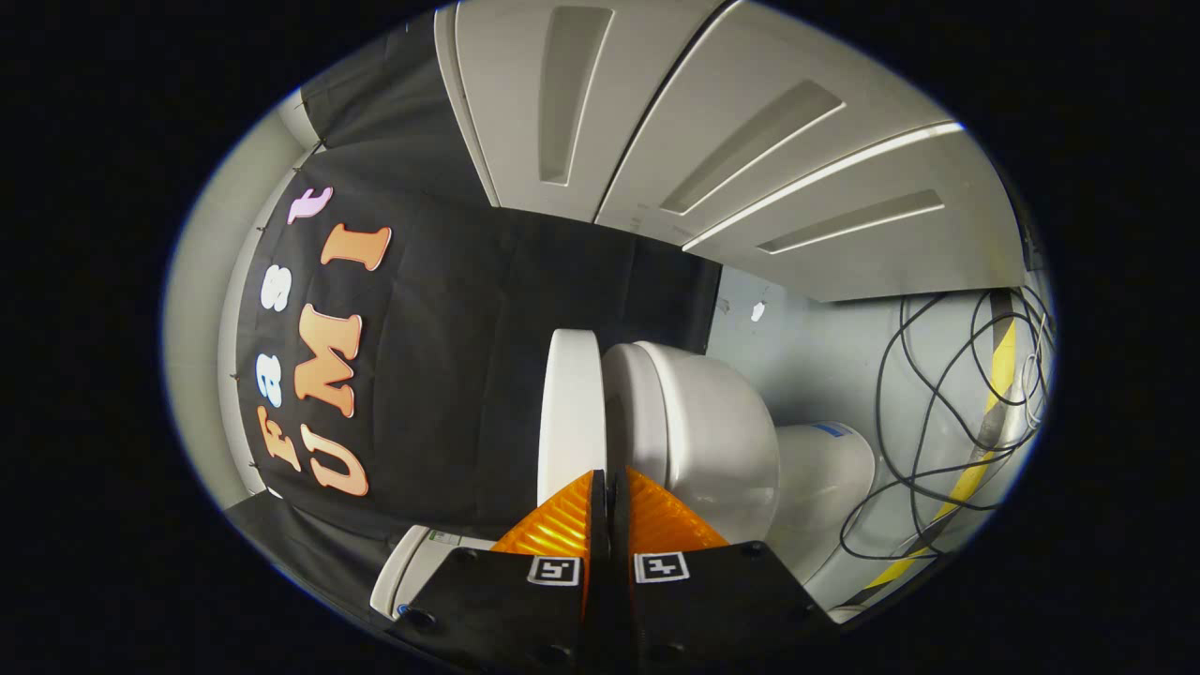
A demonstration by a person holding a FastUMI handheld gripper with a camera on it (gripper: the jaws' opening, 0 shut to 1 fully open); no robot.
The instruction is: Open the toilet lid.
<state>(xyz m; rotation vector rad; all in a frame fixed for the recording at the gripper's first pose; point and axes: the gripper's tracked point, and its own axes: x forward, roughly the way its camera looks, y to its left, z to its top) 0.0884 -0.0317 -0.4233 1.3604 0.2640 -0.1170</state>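
One claw (609, 483) is sitting with its fingers nearly together, a thin gap between them, right at the edge of the toilet lid (570, 412). Whether that edge is pinched is not clear. Lid is standing apart from the toilet bowl (698, 431) to its right, so the lift is looking well advanced. Judgement: keeping contact steady and following the hinge arc is advisable. Hinge is hidden; cables (937, 412) are trailing on the floor beyond.

Bright ceiling light strip (825, 178); sharp focus; strong fisheye bending at edges
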